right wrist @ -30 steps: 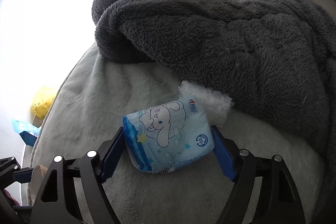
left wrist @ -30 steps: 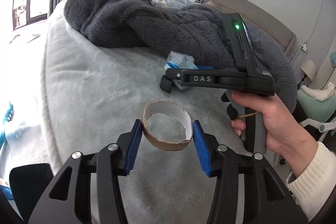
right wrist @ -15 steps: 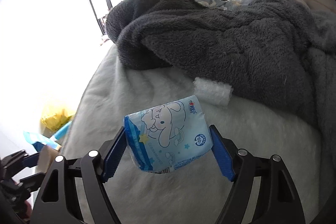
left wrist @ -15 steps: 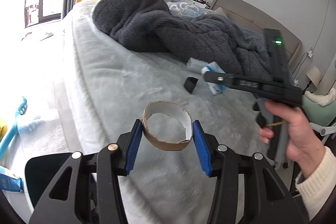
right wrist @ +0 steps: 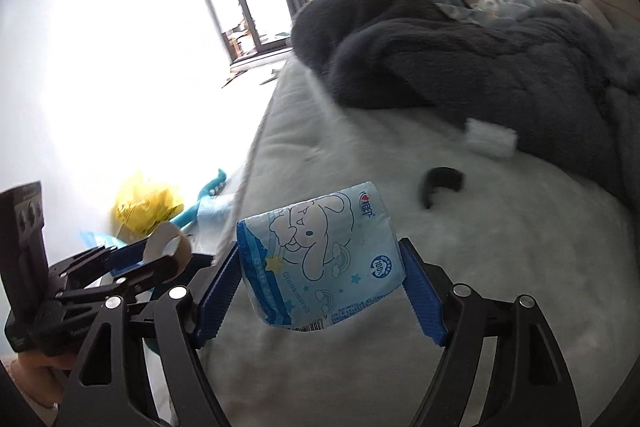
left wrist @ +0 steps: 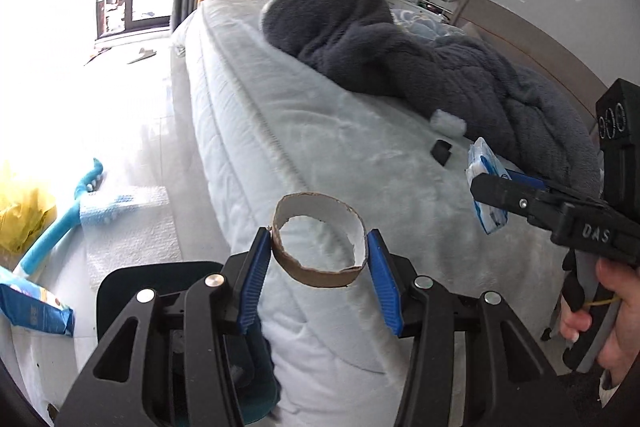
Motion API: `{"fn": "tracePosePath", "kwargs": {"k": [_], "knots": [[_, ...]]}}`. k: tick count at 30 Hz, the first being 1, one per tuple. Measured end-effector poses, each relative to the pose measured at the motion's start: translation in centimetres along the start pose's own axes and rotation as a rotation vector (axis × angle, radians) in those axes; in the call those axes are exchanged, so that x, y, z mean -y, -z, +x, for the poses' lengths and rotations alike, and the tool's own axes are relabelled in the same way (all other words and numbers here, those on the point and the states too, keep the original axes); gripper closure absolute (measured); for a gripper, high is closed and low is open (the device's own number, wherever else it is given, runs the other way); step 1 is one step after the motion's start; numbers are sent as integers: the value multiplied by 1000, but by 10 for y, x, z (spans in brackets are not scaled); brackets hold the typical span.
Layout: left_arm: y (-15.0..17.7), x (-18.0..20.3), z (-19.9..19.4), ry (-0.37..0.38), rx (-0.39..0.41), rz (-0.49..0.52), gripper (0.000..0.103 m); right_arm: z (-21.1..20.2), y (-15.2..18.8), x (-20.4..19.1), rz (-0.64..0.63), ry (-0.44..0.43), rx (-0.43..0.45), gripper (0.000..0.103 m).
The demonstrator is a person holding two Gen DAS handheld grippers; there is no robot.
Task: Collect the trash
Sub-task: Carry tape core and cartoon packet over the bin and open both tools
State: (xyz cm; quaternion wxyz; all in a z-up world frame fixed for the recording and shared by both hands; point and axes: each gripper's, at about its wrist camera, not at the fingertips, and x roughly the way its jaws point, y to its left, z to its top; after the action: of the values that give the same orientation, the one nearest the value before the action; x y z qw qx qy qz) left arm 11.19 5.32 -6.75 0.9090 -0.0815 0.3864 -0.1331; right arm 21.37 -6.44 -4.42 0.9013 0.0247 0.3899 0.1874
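Carrying cardboard ring [left wrist: 319, 239] past bed edge [left wrist: 224, 163].

I see open bed [left wrist: 320, 147] ahead; the blanket [left wrist: 440, 67] blocks the far side, a black clip [right wrist: 442, 184] and white wad [right wrist: 490, 137] lie near it. Floor [left wrist: 132, 115] left looks cluttered, perhaps.

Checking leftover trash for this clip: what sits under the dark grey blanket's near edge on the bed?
A small white wad pokes out from under the dark grey blanket, and a black curved piece lies on the bed just clear of it. Anything deeper under the blanket is covered.
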Motion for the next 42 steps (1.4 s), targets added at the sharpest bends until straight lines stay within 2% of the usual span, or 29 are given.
{"fn": "tracePosePath", "kwargs": {"k": [7, 14, 20, 31, 36, 38, 40, 42], "knots": [[13, -42, 2, -68, -39, -22, 51, 26, -7, -46, -84, -49, -25, 25], [30, -88, 0, -125, -87, -42, 51, 48, -17, -89, -109, -105, -36, 25], [43, -124, 0, -162, -163, -94, 51, 70, -18, -127, -150, -134, -67, 25], [79, -174, 12, -164, -336, -200, 51, 110, -9, -176, -222, -150, -144, 25], [87, -184, 11, -153, -368, -227, 51, 122, -3, -188, -242, -155, -175, 25], [89, -189, 10, -151, -381, -243, 45, 127, -2, -191, -243, -159, -189, 25], [91, -194, 7, -171, -378, -254, 31, 133, 0, -194, -244, -158, -204, 25], [90, -198, 3, -185, -365, -255, 31, 141, 3, -198, -246, -156, -220, 25]]}}
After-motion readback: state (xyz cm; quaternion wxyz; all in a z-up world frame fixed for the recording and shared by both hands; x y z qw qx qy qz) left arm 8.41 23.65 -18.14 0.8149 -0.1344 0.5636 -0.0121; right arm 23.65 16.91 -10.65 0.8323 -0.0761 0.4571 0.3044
